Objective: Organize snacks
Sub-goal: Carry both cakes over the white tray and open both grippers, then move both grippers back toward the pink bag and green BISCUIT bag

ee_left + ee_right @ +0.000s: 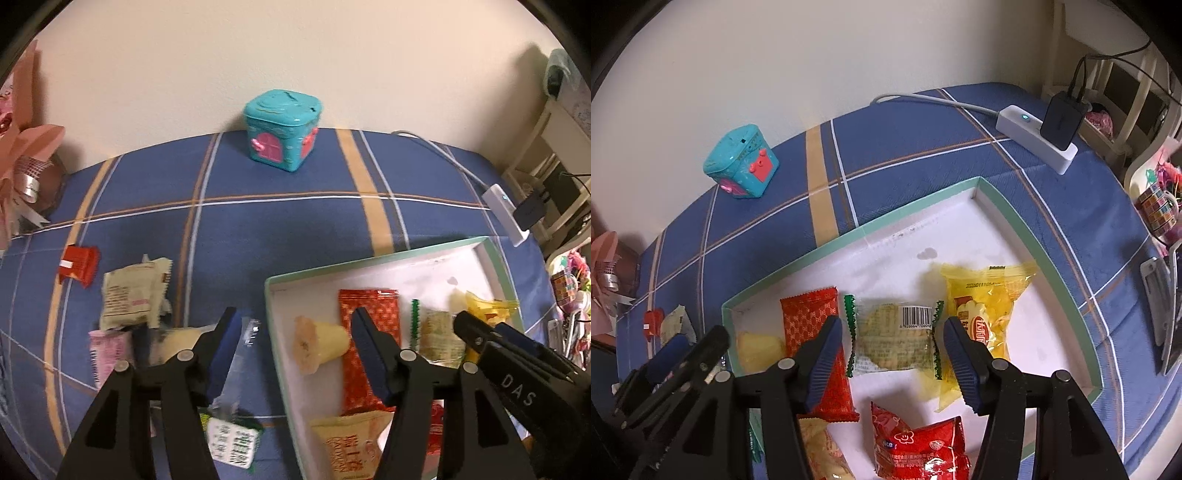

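A white tray with a green rim (373, 260) (1045, 254) lies on the blue checked cloth. It holds a red packet (369, 332) (809, 314), a yellow jelly cup (321, 343), a clear green-edged cracker pack (894, 338), a yellow bag (986, 314) and a red bag (919, 446). My left gripper (295, 350) is open and empty, straddling the tray's left rim. My right gripper (894, 365) is open and empty over the cracker pack. Loose snacks lie left of the tray: a beige packet (129, 299), a pink one (107, 350), a small red one (79, 266).
A teal toy box (282, 129) (742, 162) stands at the back by the wall. A white power strip with a black charger (1041, 136) lies at the right back. A pink bouquet (22, 158) is at the left edge. Clutter and shelves sit beyond the table's right edge.
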Demonstrator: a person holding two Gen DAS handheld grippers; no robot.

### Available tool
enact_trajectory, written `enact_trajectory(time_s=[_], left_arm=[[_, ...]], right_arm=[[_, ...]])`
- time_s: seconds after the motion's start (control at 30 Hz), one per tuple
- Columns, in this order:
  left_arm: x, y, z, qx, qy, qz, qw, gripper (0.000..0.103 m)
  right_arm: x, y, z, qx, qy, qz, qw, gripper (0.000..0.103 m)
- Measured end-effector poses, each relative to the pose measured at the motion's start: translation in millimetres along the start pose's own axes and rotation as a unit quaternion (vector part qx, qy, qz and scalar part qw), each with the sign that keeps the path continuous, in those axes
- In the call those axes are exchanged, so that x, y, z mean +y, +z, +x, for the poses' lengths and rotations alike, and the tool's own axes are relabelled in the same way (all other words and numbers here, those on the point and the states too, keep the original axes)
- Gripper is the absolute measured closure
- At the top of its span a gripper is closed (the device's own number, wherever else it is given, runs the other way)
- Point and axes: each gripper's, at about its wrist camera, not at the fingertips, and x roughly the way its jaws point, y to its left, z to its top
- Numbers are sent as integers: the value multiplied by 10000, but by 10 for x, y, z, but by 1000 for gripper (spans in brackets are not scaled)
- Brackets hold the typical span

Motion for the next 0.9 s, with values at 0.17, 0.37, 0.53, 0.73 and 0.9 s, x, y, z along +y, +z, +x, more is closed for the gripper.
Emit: enact_trajectory(time_s=[0.17, 0.37, 0.53, 0.73, 0.9], left_arm=[[139, -15, 74, 180, 138, -236, 9995, 35], [290, -47, 156, 223, 490, -451, 9975, 8], [363, -71, 203, 241, 573, -517, 9967, 4], [384, -71, 228, 173, 587, -529, 9967, 1], [378, -64, 188, 75, 532, -513, 9972, 1]], right_arm=[[9, -14, 40, 96, -29, -40, 9999, 42], [23, -33, 75, 87, -140, -130, 9998, 13], [21, -27, 89, 50, -205, -168, 9996, 0], [12, -14, 109, 31, -238, -183, 9995, 0], [22, -15, 80, -62, -241, -229, 9994, 0]])
